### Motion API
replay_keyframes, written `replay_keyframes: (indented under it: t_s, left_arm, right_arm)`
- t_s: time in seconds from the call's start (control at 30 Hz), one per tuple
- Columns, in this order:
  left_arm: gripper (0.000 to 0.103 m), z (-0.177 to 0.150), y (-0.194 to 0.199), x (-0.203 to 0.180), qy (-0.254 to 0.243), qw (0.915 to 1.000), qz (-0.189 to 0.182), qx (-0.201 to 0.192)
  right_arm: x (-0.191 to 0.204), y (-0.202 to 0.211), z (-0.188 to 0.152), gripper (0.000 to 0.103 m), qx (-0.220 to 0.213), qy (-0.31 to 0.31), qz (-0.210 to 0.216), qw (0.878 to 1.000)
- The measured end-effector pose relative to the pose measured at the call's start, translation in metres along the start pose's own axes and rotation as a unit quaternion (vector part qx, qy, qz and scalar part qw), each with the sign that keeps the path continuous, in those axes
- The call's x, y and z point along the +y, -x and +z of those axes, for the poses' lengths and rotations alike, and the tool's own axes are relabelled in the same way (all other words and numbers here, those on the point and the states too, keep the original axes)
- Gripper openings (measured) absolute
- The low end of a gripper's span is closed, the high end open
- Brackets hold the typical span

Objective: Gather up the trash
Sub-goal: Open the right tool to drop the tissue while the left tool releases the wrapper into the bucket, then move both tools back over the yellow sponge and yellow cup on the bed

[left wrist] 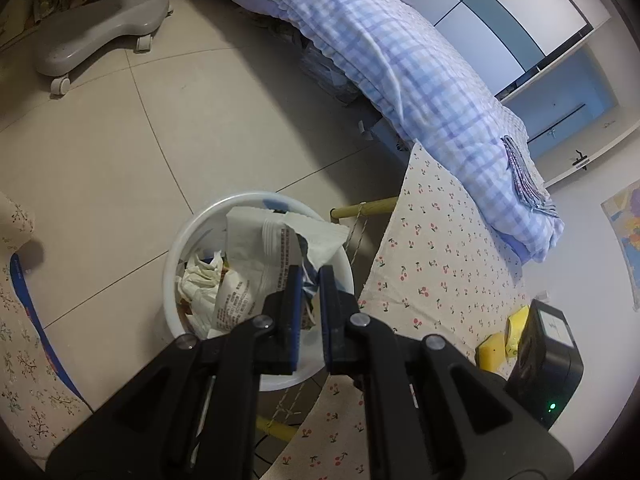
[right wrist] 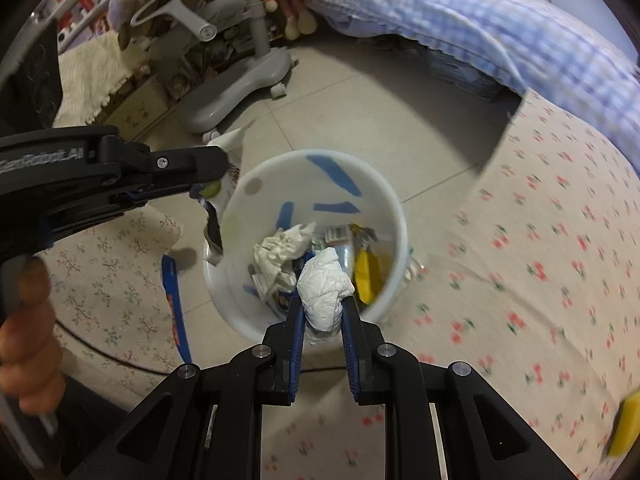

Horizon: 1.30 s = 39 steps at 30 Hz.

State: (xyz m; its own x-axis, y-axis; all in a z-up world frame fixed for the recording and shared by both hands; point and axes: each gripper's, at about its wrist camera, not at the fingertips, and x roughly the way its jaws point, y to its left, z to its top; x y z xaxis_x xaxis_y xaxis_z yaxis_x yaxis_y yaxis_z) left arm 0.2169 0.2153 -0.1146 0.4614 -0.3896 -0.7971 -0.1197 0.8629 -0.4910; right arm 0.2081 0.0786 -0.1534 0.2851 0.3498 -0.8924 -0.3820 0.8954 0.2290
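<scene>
A white trash bin (left wrist: 176, 264) stands on the floor beside the table and holds crumpled paper and wrappers. My left gripper (left wrist: 310, 276) is shut on a white printed wrapper (left wrist: 256, 252) and holds it over the bin. In the right wrist view the bin (right wrist: 384, 196) shows from above, and the left gripper (right wrist: 208, 184) holds the wrapper (right wrist: 224, 184) at the bin's left rim. My right gripper (right wrist: 322, 304) is shut on a crumpled white tissue wad (right wrist: 324, 284) above the bin's near edge.
A table with a cherry-print cloth (left wrist: 436, 264) lies to the right, with a yellow sponge (left wrist: 496, 348) and a black device (left wrist: 548, 356) on it. A bed with a blue checked quilt (left wrist: 400, 64) stands behind. A grey wheeled chair base (left wrist: 100, 28) stands on the tiled floor.
</scene>
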Motion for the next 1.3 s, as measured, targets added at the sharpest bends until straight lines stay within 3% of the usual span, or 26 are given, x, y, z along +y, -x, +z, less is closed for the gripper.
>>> replay_keyframes:
  t_s: [0.13, 0.43, 0.73, 0.77, 0.8, 0.87, 0.93, 1.13, 1.3]
  left_arm:
    - [0.010, 0.002, -0.004, 0.001, 0.003, 1.0000, 0.000, 0.003]
    - [0.010, 0.002, -0.011, -0.002, -0.004, 0.9999, 0.005, 0.010]
    - [0.010, -0.002, -0.030, -0.010, -0.013, 0.9998, 0.013, 0.013]
    - [0.019, -0.003, -0.035, -0.013, -0.018, 0.9996, 0.018, 0.015]
    - [0.038, -0.002, -0.037, -0.016, -0.021, 0.9994, 0.023, 0.014]
    - [0.055, -0.002, -0.034, -0.017, -0.022, 0.9987, 0.046, -0.010]
    - [0.055, 0.000, -0.028, -0.018, -0.026, 0.9979, 0.050, -0.032]
    - [0.055, -0.001, -0.023, -0.022, -0.033, 0.9982, 0.039, -0.030]
    - [0.055, -0.002, -0.016, -0.028, -0.021, 0.9990, 0.026, -0.030]
  right_arm:
    - [0.004, -0.006, 0.010, 0.021, 0.002, -0.001, 0.001, 1.000]
    - [-0.003, -0.009, 0.007, 0.042, 0.006, -0.015, 0.002, 1.000]
    - [-0.021, 0.026, -0.004, 0.046, -0.009, -0.009, -0.020, 1.000]
    - [-0.024, 0.031, -0.006, 0.046, -0.011, -0.009, -0.023, 1.000]
    - [-0.027, 0.038, -0.009, 0.046, -0.014, -0.010, -0.025, 1.000]
    - [-0.034, 0.053, -0.013, 0.046, -0.021, -0.009, -0.032, 0.999]
    - [-0.043, 0.072, -0.019, 0.049, -0.030, -0.005, -0.043, 0.999]
    - [-0.083, 0.138, -0.034, 0.059, -0.066, 0.006, -0.100, 0.993]
    - [-0.127, 0.186, -0.047, 0.065, -0.116, -0.041, -0.112, 0.986]
